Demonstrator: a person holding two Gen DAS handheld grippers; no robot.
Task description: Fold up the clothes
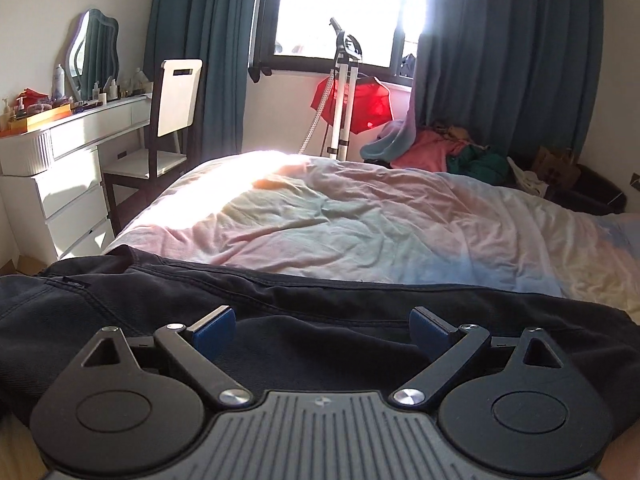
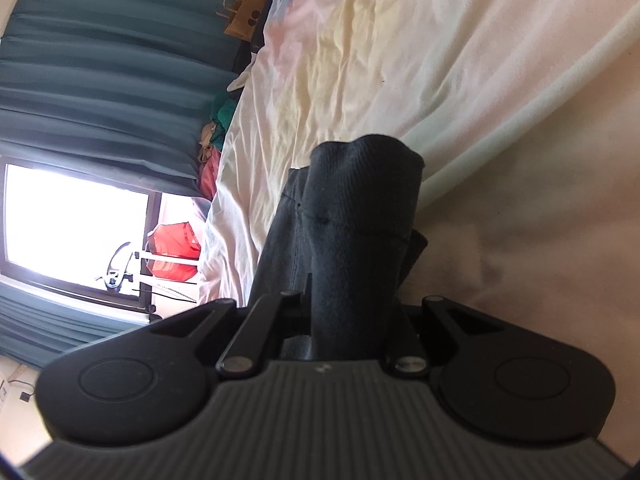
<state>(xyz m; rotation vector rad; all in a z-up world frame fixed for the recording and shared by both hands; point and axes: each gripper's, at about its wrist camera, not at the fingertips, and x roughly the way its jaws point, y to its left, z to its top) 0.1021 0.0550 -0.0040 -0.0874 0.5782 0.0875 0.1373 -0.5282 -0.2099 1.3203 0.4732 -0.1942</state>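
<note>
A black garment (image 1: 280, 300) lies spread across the near edge of the bed (image 1: 360, 220). My left gripper (image 1: 322, 330) hovers just over it with its blue-padded jaws wide apart and nothing between them. In the right wrist view, which is rolled on its side, my right gripper (image 2: 348, 300) is shut on a bunched fold of the black garment (image 2: 360, 208). The cloth stands up between the jaws and hides the fingertips.
The bed has a wrinkled pastel sheet (image 2: 360, 60). A white dresser (image 1: 72, 160) and chair (image 1: 172, 120) stand at the left. A garment steamer (image 1: 344, 92) and a pile of clothes (image 1: 440, 144) are by the curtained window. A paper bag (image 2: 244, 12) sits beside the bed.
</note>
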